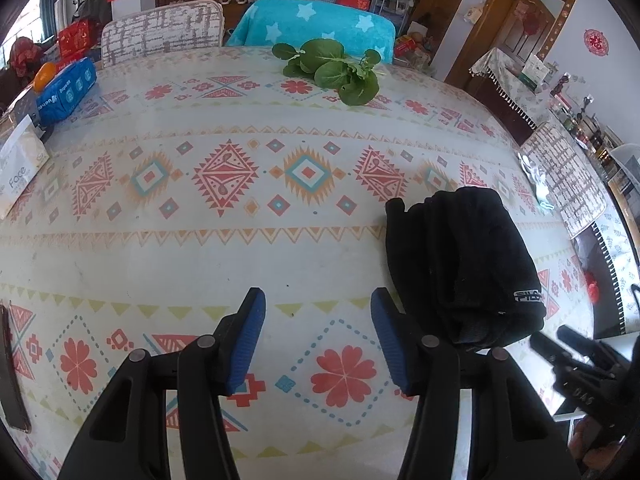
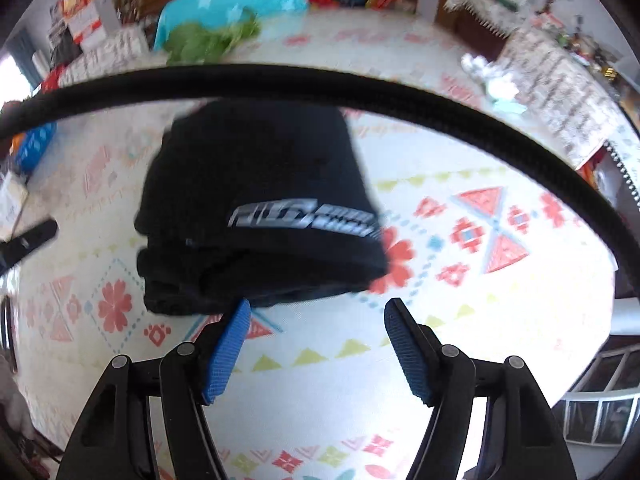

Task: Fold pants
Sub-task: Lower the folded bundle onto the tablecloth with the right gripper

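The black pants [image 1: 460,264] lie folded into a compact stack on the patterned tablecloth [image 1: 224,240], with a silver logo near the front edge. In the right wrist view the pants [image 2: 256,208] sit just beyond the fingertips, left of centre. My left gripper [image 1: 318,304] is open and empty, hovering over bare cloth just left of the pants. My right gripper [image 2: 318,312] is open and empty, its left fingertip [image 2: 240,312] close to the pants' near edge. The right gripper also shows at the left wrist view's lower right [image 1: 560,344].
Leafy greens [image 1: 332,66] lie at the far table edge. A blue tissue pack [image 1: 66,90] and a white box [image 1: 18,168] sit at the left. Chairs stand behind the table. A black cable [image 2: 320,76] arcs across the right wrist view.
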A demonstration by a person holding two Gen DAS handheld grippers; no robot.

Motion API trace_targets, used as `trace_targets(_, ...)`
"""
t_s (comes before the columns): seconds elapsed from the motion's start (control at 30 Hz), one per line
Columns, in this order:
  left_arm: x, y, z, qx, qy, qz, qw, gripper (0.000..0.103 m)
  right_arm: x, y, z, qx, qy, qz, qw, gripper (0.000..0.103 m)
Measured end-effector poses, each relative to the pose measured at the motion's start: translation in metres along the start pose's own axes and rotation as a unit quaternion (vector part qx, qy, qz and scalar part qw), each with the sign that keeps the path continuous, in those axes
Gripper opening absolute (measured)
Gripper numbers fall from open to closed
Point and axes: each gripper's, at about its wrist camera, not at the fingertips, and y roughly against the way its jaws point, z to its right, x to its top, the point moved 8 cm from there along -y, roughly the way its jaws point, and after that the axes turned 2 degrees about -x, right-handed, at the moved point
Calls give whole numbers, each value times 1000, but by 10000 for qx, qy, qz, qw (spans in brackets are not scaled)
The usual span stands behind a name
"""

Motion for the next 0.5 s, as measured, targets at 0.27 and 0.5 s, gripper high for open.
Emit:
trace_targets(0.27,-7,40,2,470,134,341,9982,54,53,-14,2,-239,526,421,9974,77)
trace_targets(0.5,-24,73,13,896,403,572,9935,58,32,-36,-21,-299,1537,447,9866,78)
